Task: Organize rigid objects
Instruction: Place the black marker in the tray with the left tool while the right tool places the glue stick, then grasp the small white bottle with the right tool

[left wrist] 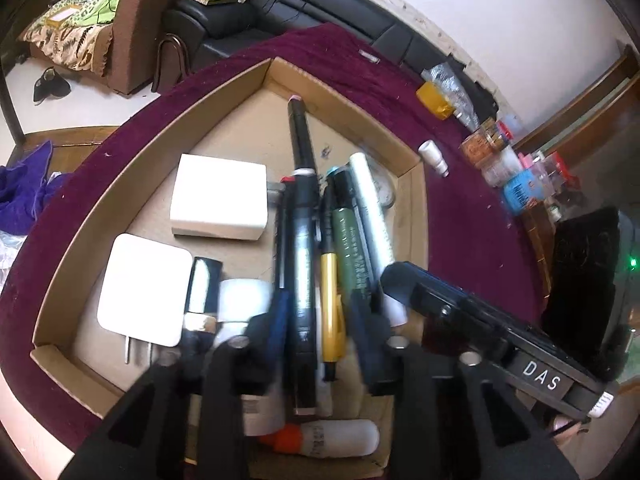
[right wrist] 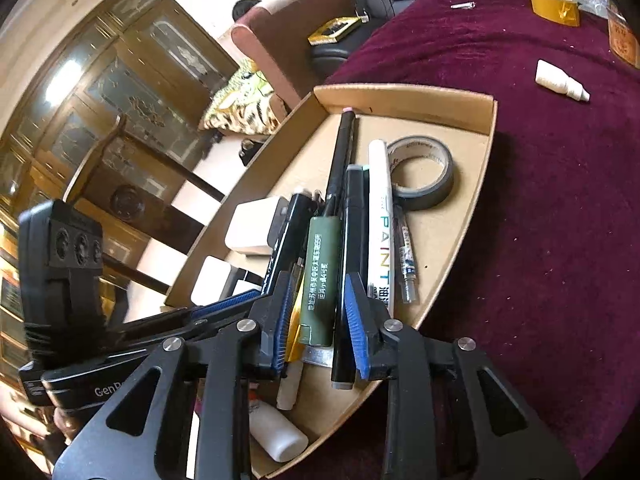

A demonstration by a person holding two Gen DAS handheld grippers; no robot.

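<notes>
Cardboard tray (left wrist: 240,76) on the maroon cloth already holds most of your items: two white chargers (left wrist: 219,200) toward its left wall, pens and markers bundled lengthwise in the middle, a tape roll (right wrist: 424,172) near its far right corner. Your left gripper (left wrist: 320,320) hangs over the bundle, jaws moderately apart, gripping nothing. Your right gripper (right wrist: 316,316) straddles the green marker (right wrist: 320,276), jaws likewise apart. Outside the tray, to its right, a small white bottle (right wrist: 560,80) looks left to collect.

Pen bundle (right wrist: 344,236) crowds box (right wrist: 490,120) middle; bare floor beyond tape roll (right wrist: 424,172).
</notes>
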